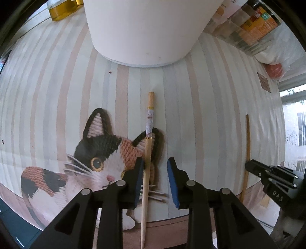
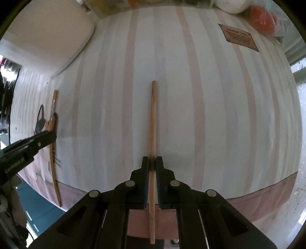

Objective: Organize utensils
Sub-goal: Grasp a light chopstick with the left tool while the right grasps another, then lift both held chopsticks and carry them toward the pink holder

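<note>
A pale chopstick with a patterned band (image 1: 148,132) lies on the striped cat-print cloth, pointing at a white container (image 1: 141,32). My left gripper (image 1: 155,166) is open around it, with the left pad close to the stick. A plain brown chopstick (image 2: 153,122) lies on the cloth to the right. My right gripper (image 2: 152,162) is shut on it near its middle. The brown chopstick (image 1: 247,153) and right gripper (image 1: 271,178) also show in the left wrist view. The pale chopstick (image 2: 53,134) and left gripper (image 2: 28,147) show at the left of the right wrist view.
A bottle of yellow oil (image 1: 61,9) stands at the back left. Packaged goods (image 1: 254,23) and an orange item in plastic (image 2: 264,19) sit at the back right. A brown label (image 2: 239,37) is on the cloth. The cloth's front edge (image 2: 258,199) is close.
</note>
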The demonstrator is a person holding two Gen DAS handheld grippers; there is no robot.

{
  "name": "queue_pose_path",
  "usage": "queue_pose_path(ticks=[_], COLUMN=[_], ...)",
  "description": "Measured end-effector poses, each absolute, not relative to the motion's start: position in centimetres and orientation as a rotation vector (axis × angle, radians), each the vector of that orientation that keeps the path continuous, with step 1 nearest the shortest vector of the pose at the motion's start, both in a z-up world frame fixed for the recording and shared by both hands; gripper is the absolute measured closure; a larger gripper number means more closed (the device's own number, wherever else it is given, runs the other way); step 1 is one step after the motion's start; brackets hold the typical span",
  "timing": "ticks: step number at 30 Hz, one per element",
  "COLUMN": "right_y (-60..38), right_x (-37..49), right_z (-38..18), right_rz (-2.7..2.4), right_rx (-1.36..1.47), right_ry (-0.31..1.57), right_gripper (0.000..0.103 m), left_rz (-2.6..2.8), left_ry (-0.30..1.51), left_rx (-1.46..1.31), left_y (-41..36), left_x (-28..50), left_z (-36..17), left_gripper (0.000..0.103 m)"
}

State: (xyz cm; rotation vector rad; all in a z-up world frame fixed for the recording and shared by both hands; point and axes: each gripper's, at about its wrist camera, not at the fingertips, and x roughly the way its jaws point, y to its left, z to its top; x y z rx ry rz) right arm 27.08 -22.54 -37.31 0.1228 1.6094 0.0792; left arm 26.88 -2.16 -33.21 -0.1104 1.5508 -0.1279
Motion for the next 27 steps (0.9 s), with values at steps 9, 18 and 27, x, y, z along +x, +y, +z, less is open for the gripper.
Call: queue_pose_path(ticks=[9,18,27], right_y=[-23.0,-21.5,-21.0], right_x=[29.5,31.9,28.6], right_z=[-37.6,-38.1,-35.1], right_rz=[0.049,0.037,0.115], right_rx=[0.155,0.118,0.246], right_ry=[1.586,1.583,1.413], right_gripper=[0.095,0.095,0.096], left_rz=[-0.132,-0.104,-0.108], left_ry=[1.579,1.565,1.493], left_rx=[-0.054,-0.007,-0.015], left_y=[-3.8,-4.5,-3.7], left_x=[27.3,28.2,26.9], left_z=[-33.1,-33.5,-30.5], left_gripper=[0.077,0.099,0.099])
